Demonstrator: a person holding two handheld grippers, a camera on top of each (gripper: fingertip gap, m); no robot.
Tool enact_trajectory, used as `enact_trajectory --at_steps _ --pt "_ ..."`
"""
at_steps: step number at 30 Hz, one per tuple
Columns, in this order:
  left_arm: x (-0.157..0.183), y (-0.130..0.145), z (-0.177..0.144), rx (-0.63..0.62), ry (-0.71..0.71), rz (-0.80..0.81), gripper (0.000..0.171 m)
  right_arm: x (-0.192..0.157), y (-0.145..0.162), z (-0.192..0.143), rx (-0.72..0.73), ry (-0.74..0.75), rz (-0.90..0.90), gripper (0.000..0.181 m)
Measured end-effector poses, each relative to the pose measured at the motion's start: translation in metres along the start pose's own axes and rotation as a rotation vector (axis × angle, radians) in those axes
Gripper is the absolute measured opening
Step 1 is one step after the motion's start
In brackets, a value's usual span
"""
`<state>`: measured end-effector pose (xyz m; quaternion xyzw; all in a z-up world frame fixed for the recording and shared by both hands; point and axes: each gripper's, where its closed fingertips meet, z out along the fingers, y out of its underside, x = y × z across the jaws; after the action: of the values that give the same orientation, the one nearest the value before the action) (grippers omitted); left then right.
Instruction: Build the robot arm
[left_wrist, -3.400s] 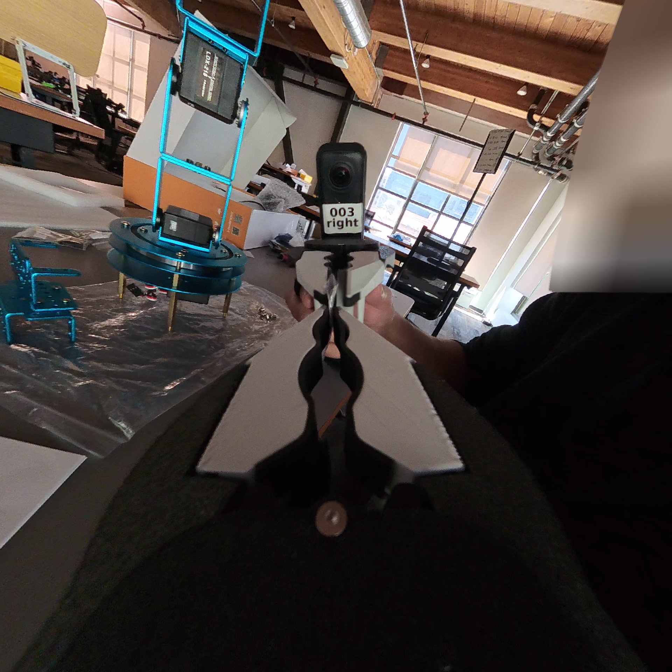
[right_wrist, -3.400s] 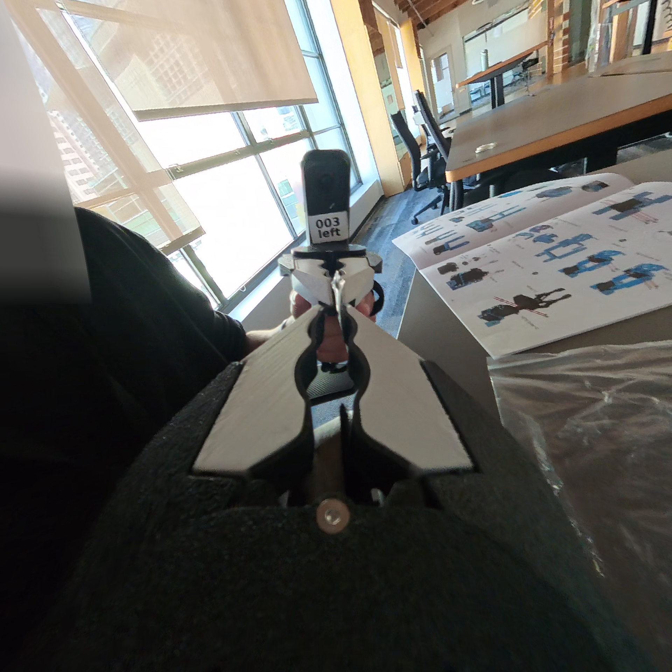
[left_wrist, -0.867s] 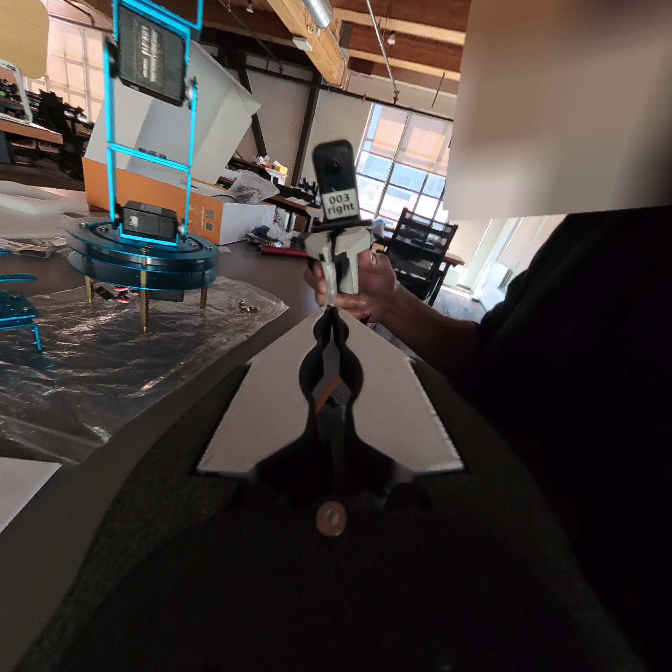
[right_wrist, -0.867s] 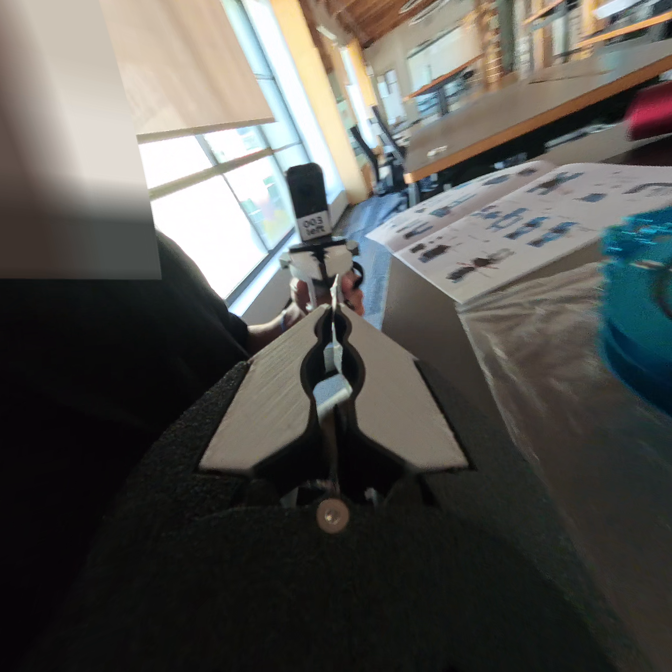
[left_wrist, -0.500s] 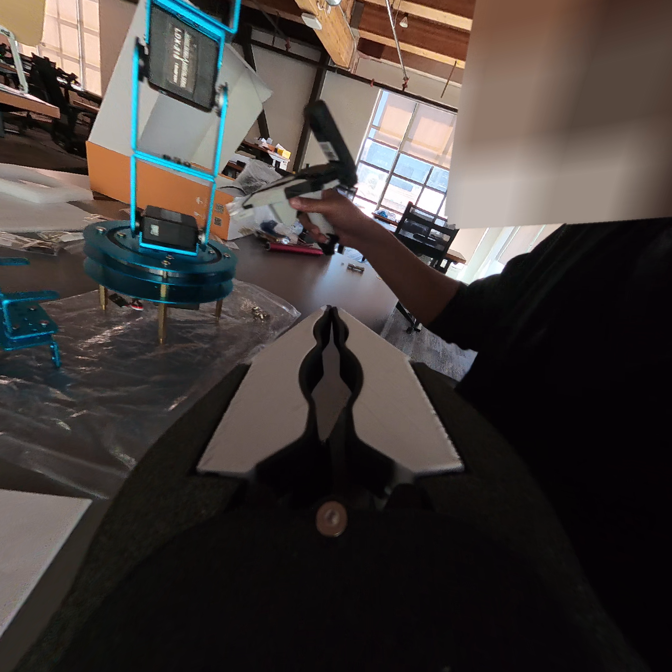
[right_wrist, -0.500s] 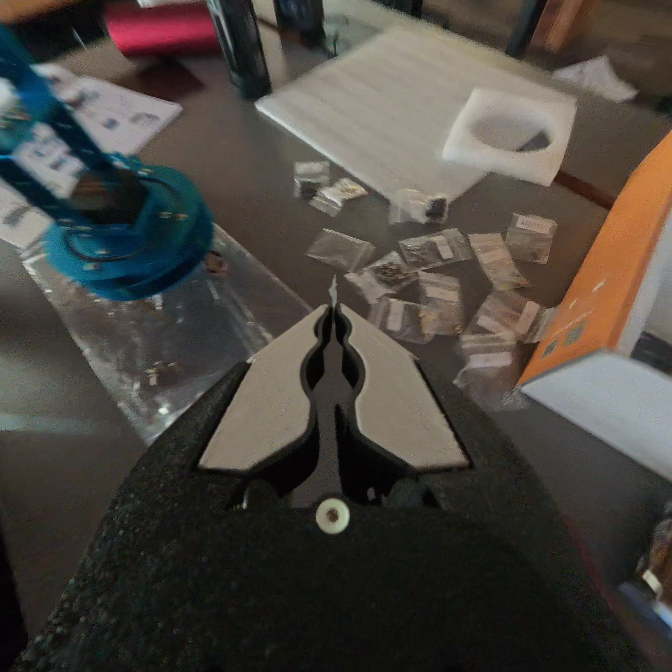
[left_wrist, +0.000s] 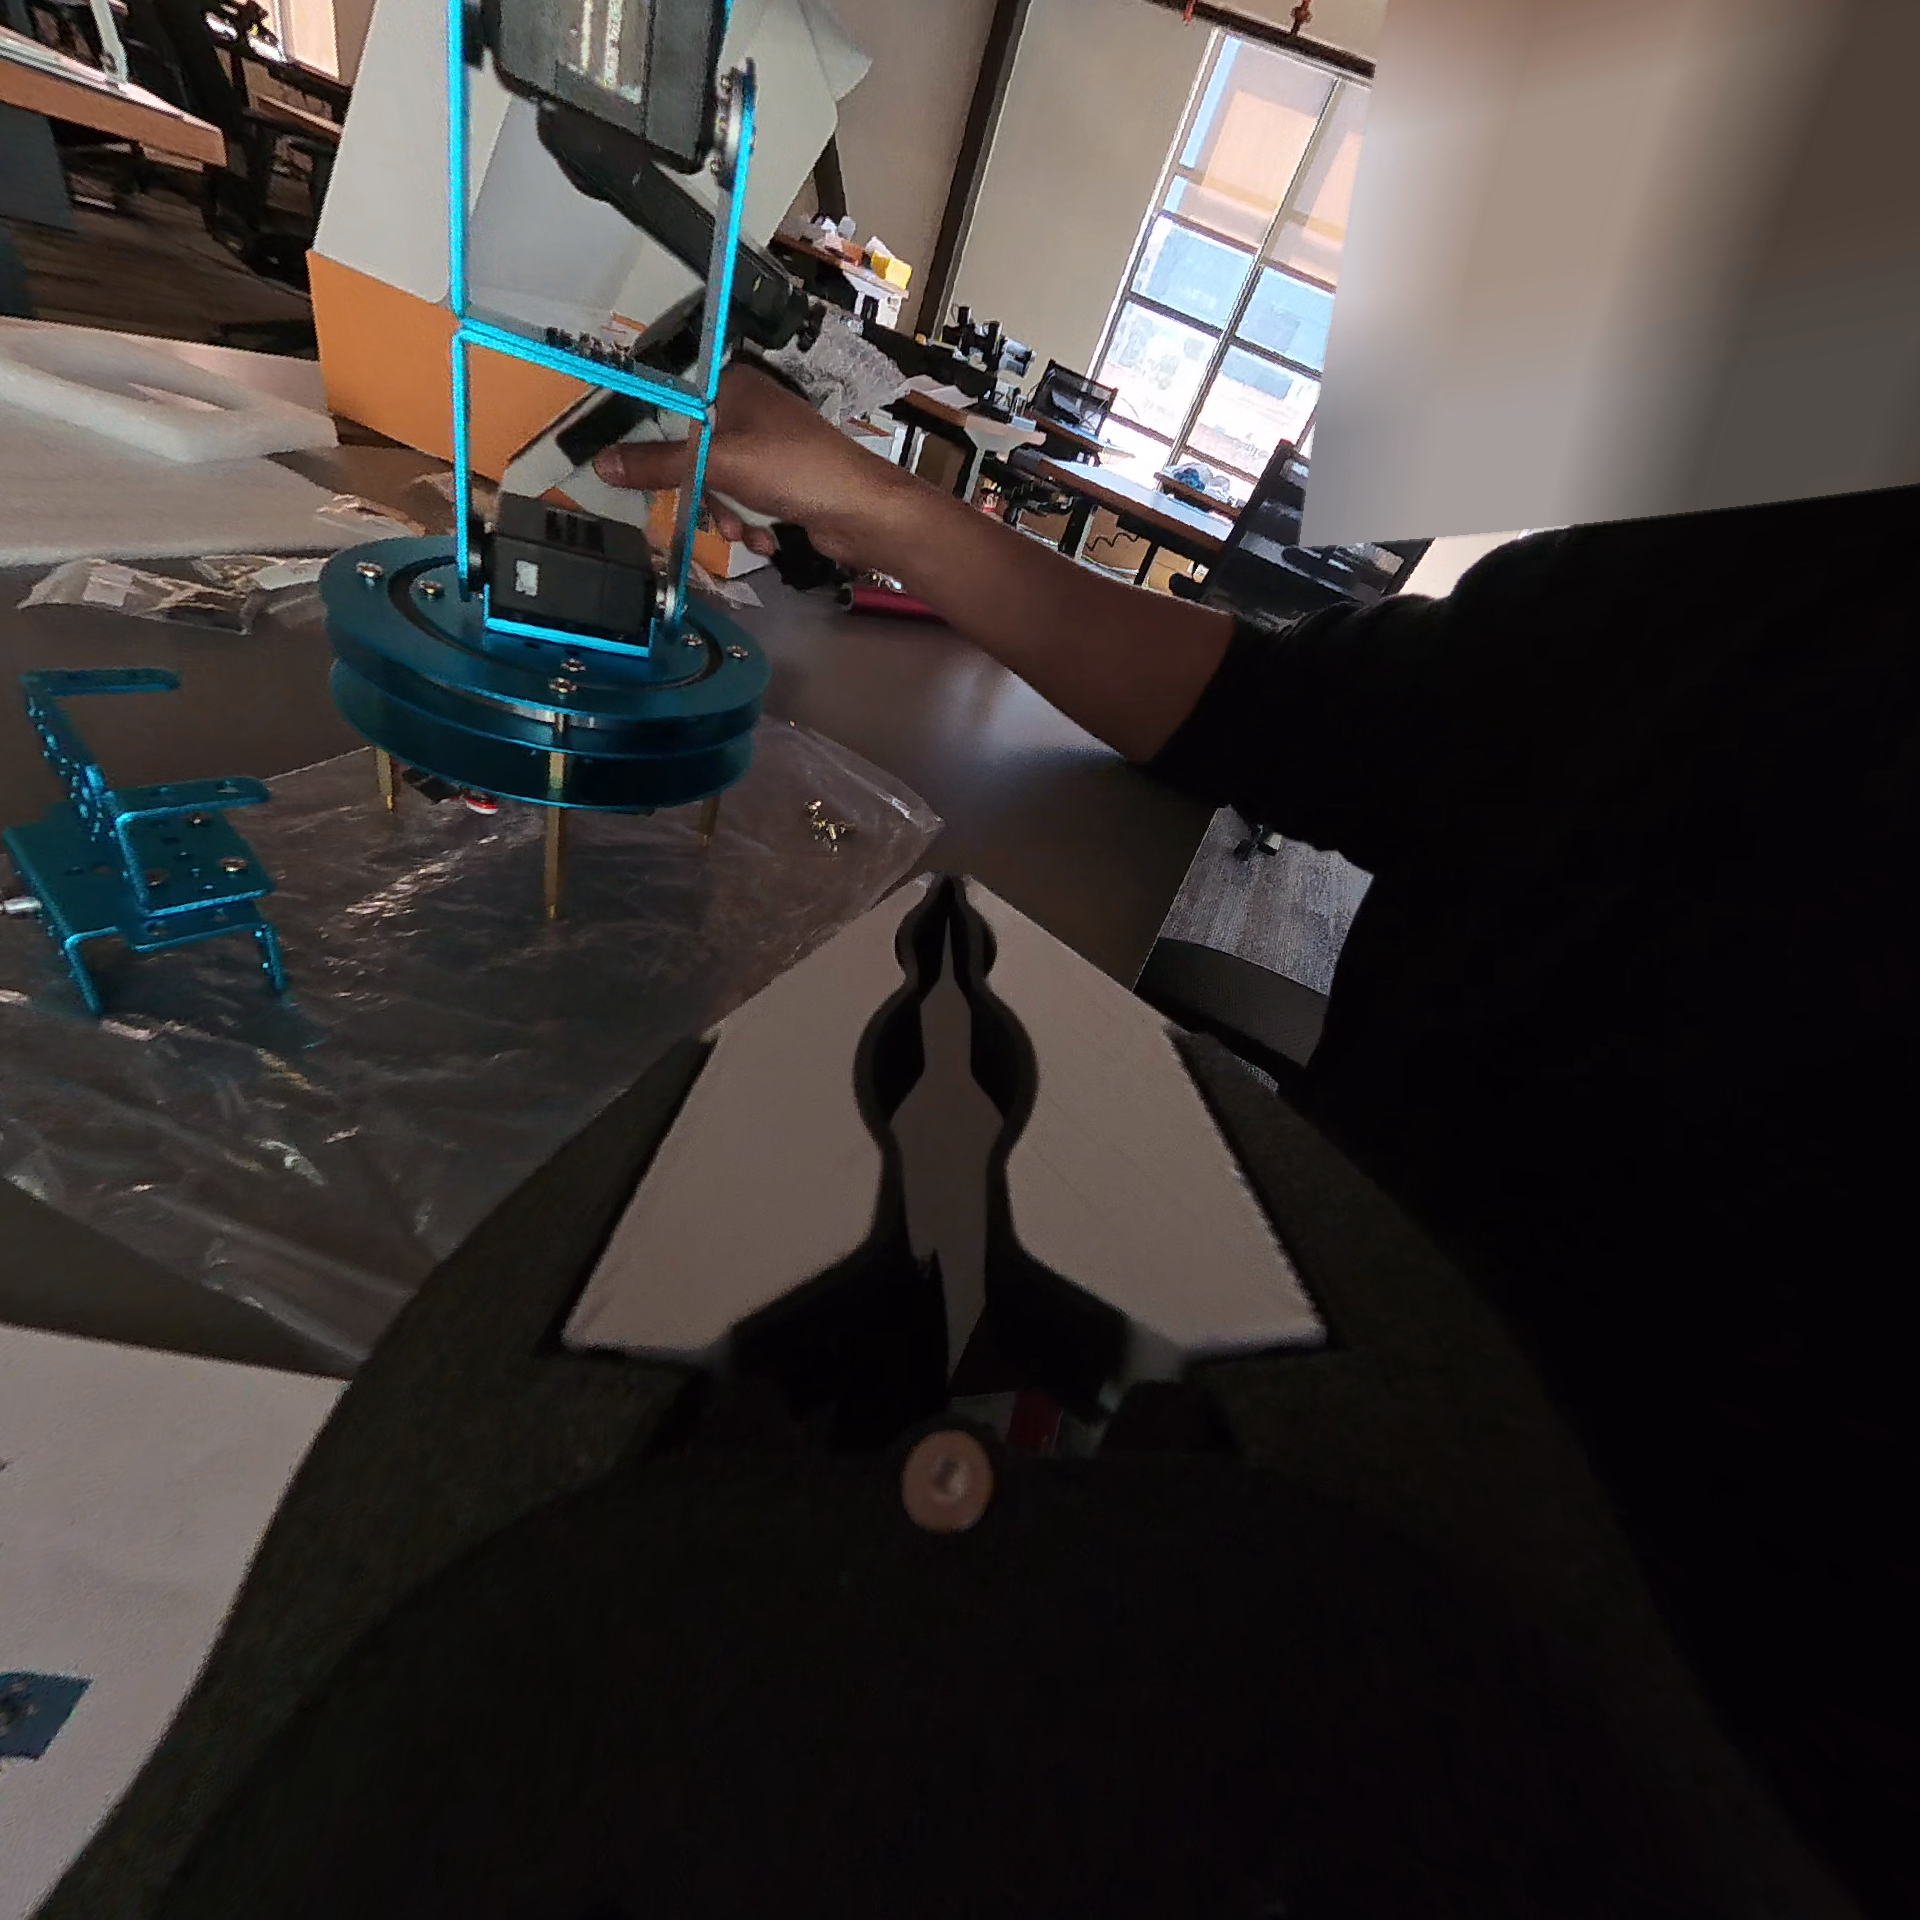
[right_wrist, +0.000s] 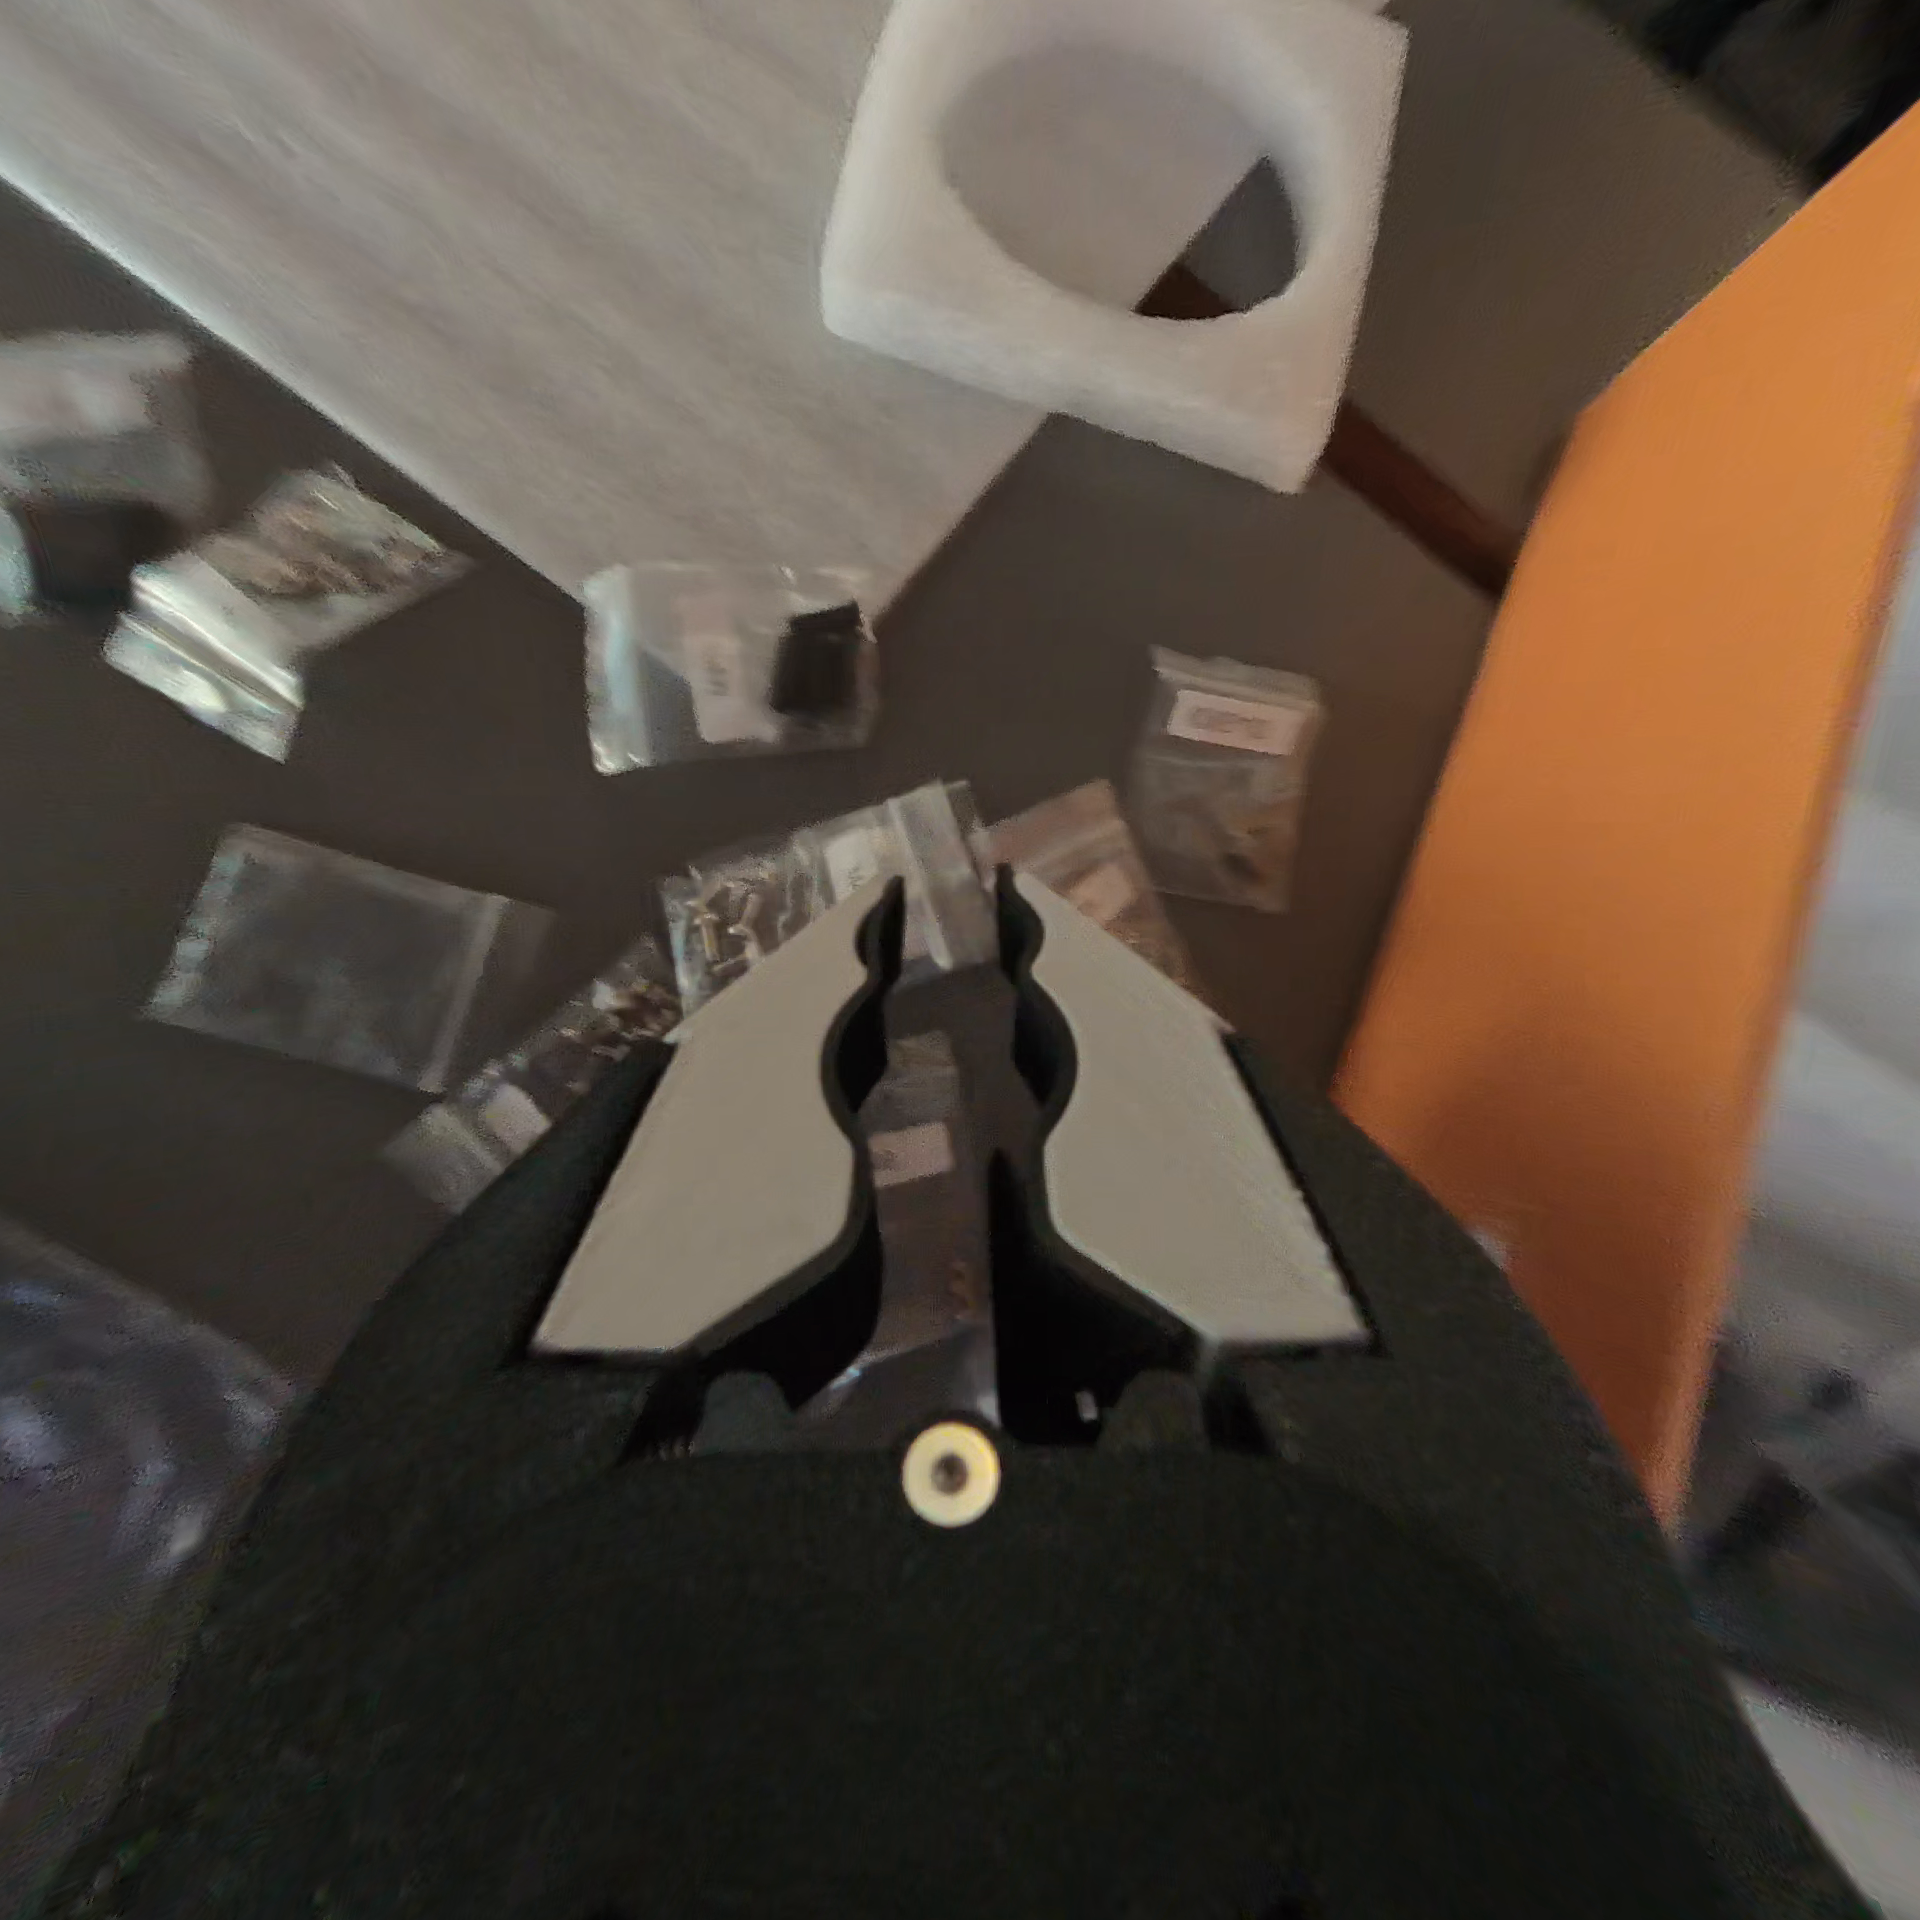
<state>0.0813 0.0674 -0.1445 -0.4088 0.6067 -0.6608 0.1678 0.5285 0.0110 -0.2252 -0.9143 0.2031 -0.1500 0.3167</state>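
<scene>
Your right gripper (right_wrist: 945, 894), jaws parted, hovers above the screw bags (right_wrist: 727, 914) beside the orange box (right_wrist: 1621, 831) — descend slowly; the left gripper (left_wrist: 948, 904), empty, is pressed together.

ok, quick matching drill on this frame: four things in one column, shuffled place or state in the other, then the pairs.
Things
1. left gripper
2. right gripper
3. foam block
4. blue round base

Place or state
A. white, with a round hole cut through it
B. fingers apart, over small clear bags of parts
C. fingers together, holding nothing
D. on brass legs, standing on a plastic sheet

Pairs: 1-C, 2-B, 3-A, 4-D
</scene>
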Motion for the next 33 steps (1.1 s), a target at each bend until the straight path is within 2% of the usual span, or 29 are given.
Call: enact_trajectory --at_steps 2,4,5,6,7,10,11,13,15,16,17,18,21,24,27,30,32,33 --pt "-0.001 0.0 0.001 0.004 0.001 -0.008 0.0 0.005 -0.009 -0.007 0.014 0.116 -0.116 0.034" --pt "-0.003 0.0 0.002 0.008 -0.005 -0.015 0.0 -0.023 -0.031 -0.014 0.107 0.045 -0.184 0.034" --pt "-0.003 0.0 0.003 0.013 -0.008 -0.017 0.0 -0.046 -0.04 -0.015 0.143 -0.065 -0.185 0.031" --pt "-0.003 0.0 0.003 0.018 -0.009 -0.022 0.0 -0.074 -0.043 -0.015 0.149 -0.238 -0.154 0.026" --pt "-0.002 0.0 0.003 0.02 -0.008 -0.026 0.0 -0.095 -0.043 -0.012 0.117 -0.395 -0.081 0.027" --pt "0.004 0.0 0.001 0.025 -0.012 -0.022 0.0 -0.132 -0.036 -0.002 -0.039 -0.736 0.129 0.042" --pt "0.006 0.001 -0.001 0.027 -0.013 -0.019 0.0 -0.134 -0.037 0.001 -0.055 -0.764 0.164 0.043" --pt "0.01 0.002 -0.004 0.031 -0.017 -0.019 0.0 -0.127 -0.036 0.014 -0.057 -0.69 0.161 0.043" --pt "0.012 0.003 -0.006 0.036 -0.017 -0.019 0.0 -0.136 -0.036 0.018 -0.066 -0.7 0.161 0.037" --pt "0.013 0.003 -0.006 0.038 -0.016 -0.018 0.0 -0.14 -0.035 0.021 -0.07 -0.699 0.159 0.027" --pt "0.014 0.002 -0.006 0.039 -0.016 -0.015 0.0 -0.142 -0.036 0.024 -0.063 -0.685 0.14 0.002" --pt "0.015 0.001 -0.006 0.04 -0.017 -0.009 0.0 -0.144 -0.038 0.022 -0.057 -0.692 0.127 0.0" --pt "0.02 -0.001 -0.005 0.022 -0.023 0.036 0.0 -0.143 -0.042 -0.014 -0.055 -0.762 0.127 0.0" --pt "0.02 -0.002 -0.003 -0.01 -0.059 0.108 0.002 -0.136 -0.027 -0.079 -0.058 -0.757 0.039 0.0" --pt "0.018 -0.002 0.002 -0.045 -0.116 0.184 0.009 -0.147 0.016 -0.153 -0.119 -0.776 -0.216 0.0" --pt "0.025 0.003 0.014 -0.093 -0.129 0.266 0.02 -0.175 0.066 -0.211 -0.187 -0.853 -0.503 0.0" --pt "0.032 0.009 0.025 -0.126 -0.142 0.33 0.025 -0.207 0.094 -0.229 -0.245 -0.98 -0.576 0.0" --pt "0.036 0.012 0.03 -0.143 -0.145 0.359 0.026 -0.219 0.106 -0.225 -0.281 -1.002 -0.593 0.0"
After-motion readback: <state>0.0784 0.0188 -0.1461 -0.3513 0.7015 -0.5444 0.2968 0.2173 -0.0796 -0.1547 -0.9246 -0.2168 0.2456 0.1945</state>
